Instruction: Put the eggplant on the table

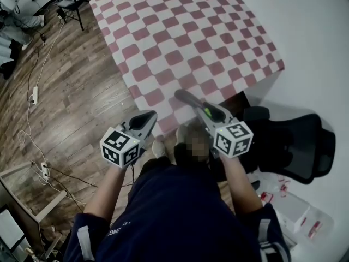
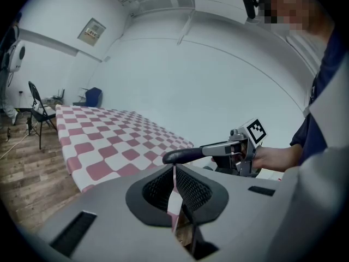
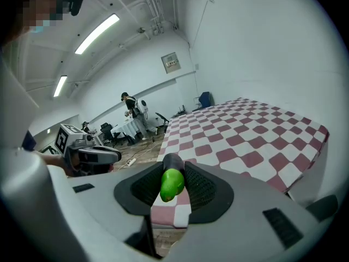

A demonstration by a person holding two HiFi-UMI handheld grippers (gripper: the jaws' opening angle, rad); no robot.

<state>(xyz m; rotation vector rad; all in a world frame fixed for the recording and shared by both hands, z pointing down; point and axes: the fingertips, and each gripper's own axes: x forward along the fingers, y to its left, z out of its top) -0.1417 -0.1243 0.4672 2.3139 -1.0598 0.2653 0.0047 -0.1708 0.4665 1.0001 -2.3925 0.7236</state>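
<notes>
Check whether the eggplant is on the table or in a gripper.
In a gripper: the right gripper clamps the eggplant by its green end, its dark body sticking out above the checked table.

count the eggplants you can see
1. The eggplant is held in the right gripper, by the near edge of the checkered table. None shows elsewhere.

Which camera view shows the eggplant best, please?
The head view: the eggplant shows full length, held in the right gripper. The left gripper view shows its dark body side-on; the right gripper view, mostly its green end.
</notes>
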